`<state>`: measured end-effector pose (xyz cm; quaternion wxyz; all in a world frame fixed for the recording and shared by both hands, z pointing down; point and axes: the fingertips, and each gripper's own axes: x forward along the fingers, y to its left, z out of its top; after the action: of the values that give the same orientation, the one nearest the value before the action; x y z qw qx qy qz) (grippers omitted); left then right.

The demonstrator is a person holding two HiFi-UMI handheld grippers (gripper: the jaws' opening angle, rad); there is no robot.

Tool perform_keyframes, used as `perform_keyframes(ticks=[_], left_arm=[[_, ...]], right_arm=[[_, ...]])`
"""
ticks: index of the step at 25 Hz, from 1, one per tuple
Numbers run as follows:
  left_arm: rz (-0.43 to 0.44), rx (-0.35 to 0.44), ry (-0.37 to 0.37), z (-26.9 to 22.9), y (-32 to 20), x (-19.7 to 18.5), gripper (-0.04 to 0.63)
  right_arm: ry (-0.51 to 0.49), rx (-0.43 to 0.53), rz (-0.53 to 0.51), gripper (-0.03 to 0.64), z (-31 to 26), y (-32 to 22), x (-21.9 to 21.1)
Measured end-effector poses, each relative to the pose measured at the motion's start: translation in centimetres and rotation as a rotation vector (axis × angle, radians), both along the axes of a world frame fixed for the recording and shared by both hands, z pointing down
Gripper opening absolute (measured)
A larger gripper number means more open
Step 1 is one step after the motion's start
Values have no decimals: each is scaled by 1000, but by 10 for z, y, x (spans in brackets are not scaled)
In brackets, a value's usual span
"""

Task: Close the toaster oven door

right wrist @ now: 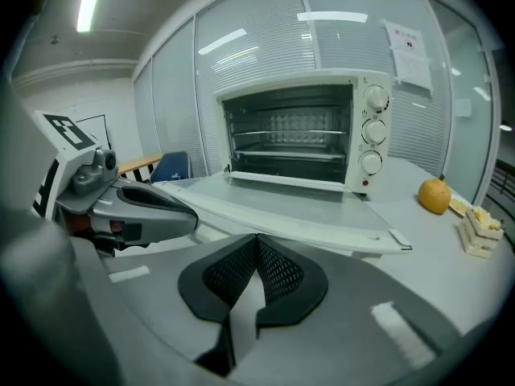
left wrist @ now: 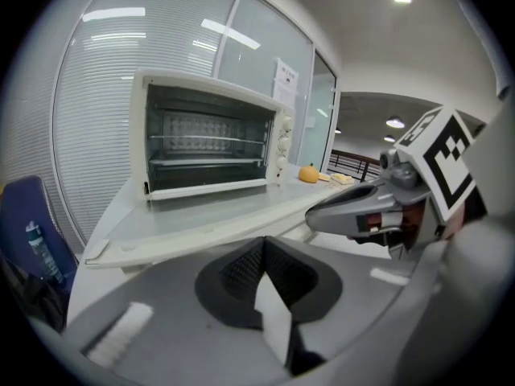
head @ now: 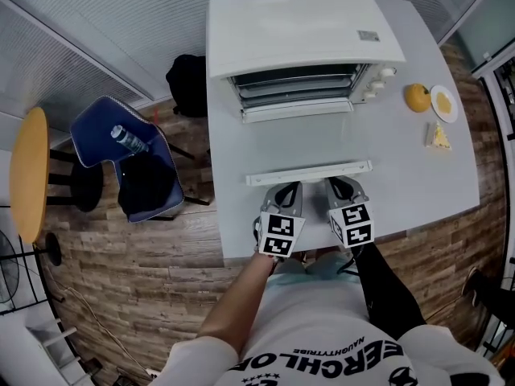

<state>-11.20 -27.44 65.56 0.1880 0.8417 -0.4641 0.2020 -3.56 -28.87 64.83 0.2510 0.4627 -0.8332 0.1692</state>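
Observation:
A white toaster oven (head: 302, 34) stands at the back of the grey table (head: 402, 183). Its glass door (head: 302, 139) lies folded down flat, with the handle bar (head: 310, 172) at the near edge. My left gripper (head: 283, 193) and right gripper (head: 342, 188) sit side by side just short of that handle, both shut and empty. In the left gripper view the open oven (left wrist: 205, 139) and its door (left wrist: 201, 219) lie ahead of the closed jaws (left wrist: 261, 244). The right gripper view has the oven (right wrist: 298, 131) beyond the door (right wrist: 298, 211), past the closed jaws (right wrist: 257, 244).
An orange (head: 417, 97), a small plate (head: 443, 103) and a piece of food (head: 438, 137) lie on the table right of the oven. Left of the table stand a blue chair (head: 129, 159) holding a bottle, a black bag (head: 187, 83) and a yellow round table (head: 28, 171).

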Motion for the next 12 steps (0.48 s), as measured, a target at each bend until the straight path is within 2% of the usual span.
perform_keyframes(ticks=[4, 12], left_arm=[[-3, 89, -17, -29, -10, 1, 55], [-41, 215, 6, -88, -39, -3, 55]], right_arm=[[-5, 74, -3, 2, -28, -10, -2], [-25, 231, -12, 2, -89, -33, -11]])
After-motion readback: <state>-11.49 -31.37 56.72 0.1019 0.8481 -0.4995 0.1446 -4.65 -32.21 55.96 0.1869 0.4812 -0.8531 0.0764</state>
